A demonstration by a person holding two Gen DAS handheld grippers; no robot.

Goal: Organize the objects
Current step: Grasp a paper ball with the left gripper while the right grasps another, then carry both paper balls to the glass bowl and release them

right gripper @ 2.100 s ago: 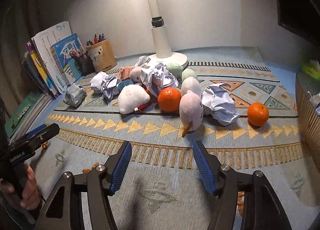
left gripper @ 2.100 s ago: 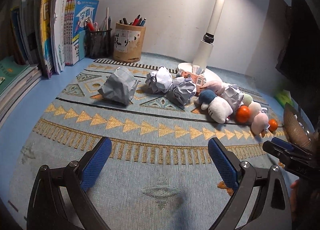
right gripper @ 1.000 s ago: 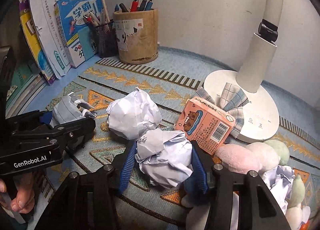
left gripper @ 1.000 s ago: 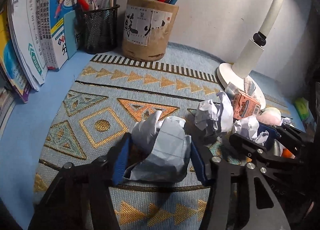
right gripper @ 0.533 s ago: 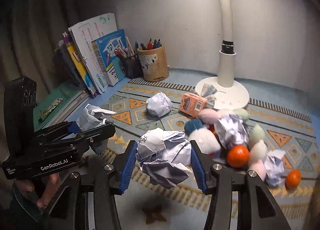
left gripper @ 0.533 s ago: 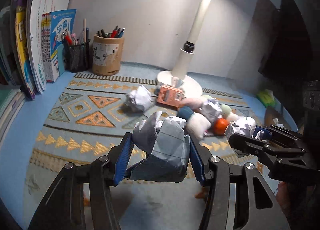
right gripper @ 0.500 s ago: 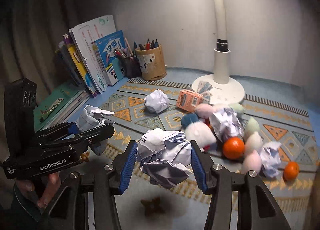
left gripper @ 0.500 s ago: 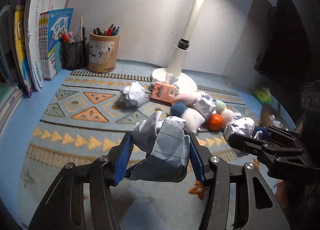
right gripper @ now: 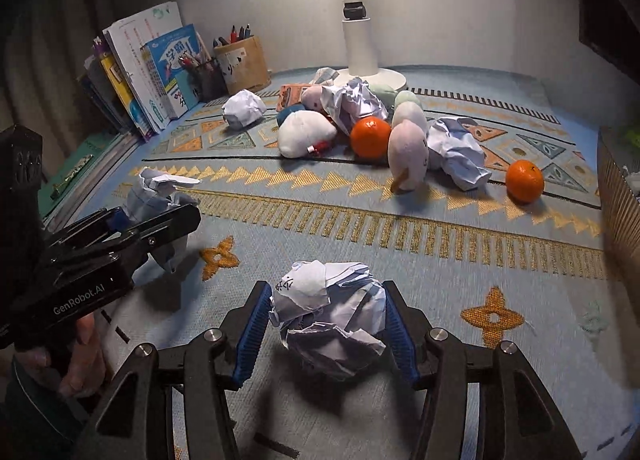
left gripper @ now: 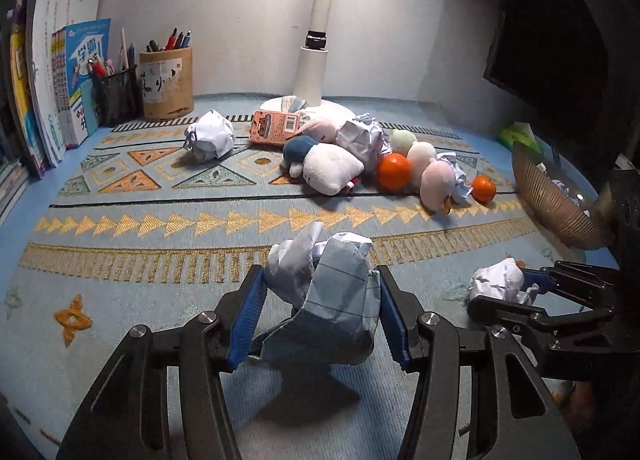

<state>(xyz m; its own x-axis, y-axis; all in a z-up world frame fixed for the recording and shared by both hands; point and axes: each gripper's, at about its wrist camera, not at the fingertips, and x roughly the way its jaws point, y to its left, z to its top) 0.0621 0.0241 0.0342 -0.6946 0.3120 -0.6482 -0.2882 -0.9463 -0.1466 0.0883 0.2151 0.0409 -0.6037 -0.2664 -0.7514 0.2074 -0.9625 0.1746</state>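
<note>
Patterned woven mat [left gripper: 160, 220] covers desk; ribbed basket [left gripper: 556, 204] at right edge. Left gripper [left gripper: 320, 320] clamps crumpled lined paper ball [left gripper: 332, 300], held above mat. Right gripper [right gripper: 326, 324]: jaws have just been opening, crinkled white paper wad [right gripper: 332, 320] between them, grip looks loosened. Advice: carry both over basket rim before letting go; light paper bounces.

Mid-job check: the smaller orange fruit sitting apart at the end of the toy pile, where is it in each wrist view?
Left wrist: the smaller round orange fruit lies right of centre, at the pile's right end, near the ribbed brown basket.
Right wrist: it lies at the right, alone on the patterned mat.
Shared landmark: the white lamp post behind the pile.
</note>
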